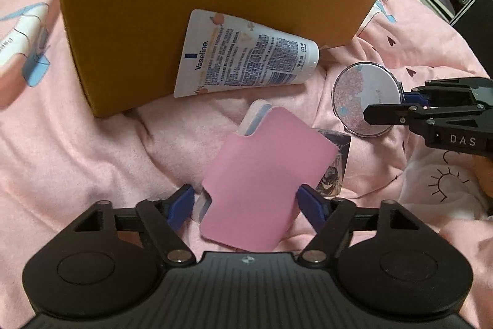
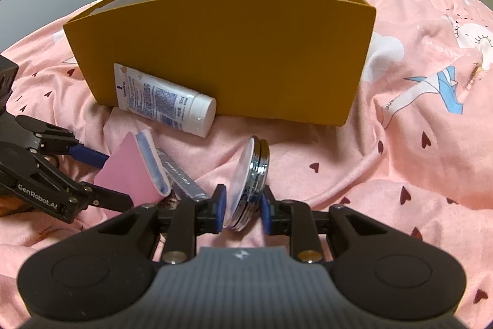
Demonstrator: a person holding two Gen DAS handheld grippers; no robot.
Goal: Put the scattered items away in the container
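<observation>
Left view, left gripper [image 1: 246, 202]: jaws spread wide, a blue pad at each side edge of the pink pouch [image 1: 265, 174]. No squeeze shows.
Pouch: lies tilted on the bedcover [image 1: 77, 159], across a white-and-blue item and a card [image 1: 336, 168], in front of the box [image 1: 185, 5].
Tube [image 1: 246, 54]: leans against the box wall, outside it.
Only here: the mirror [image 1: 366, 97] shows its round face, and a second white tube [image 1: 18, 36] lies far left.
Right view, right gripper [image 2: 242, 207]: jaws narrow, pads close on either side of the mirror, which stands on edge. I cannot tell if they press it.
Only here: the open box top and white lining (something dark inside, too small to name), and the mirror's thickness.
Step, judged: both hands are set to grasp, none of these items in the box yet.
Doing it well: close the left pads squarely on the pouch edges so it doesn't buckle. Seat the mirror deep between the pads before lifting (chrome is slippery). Clear the box rim, then release low.
</observation>
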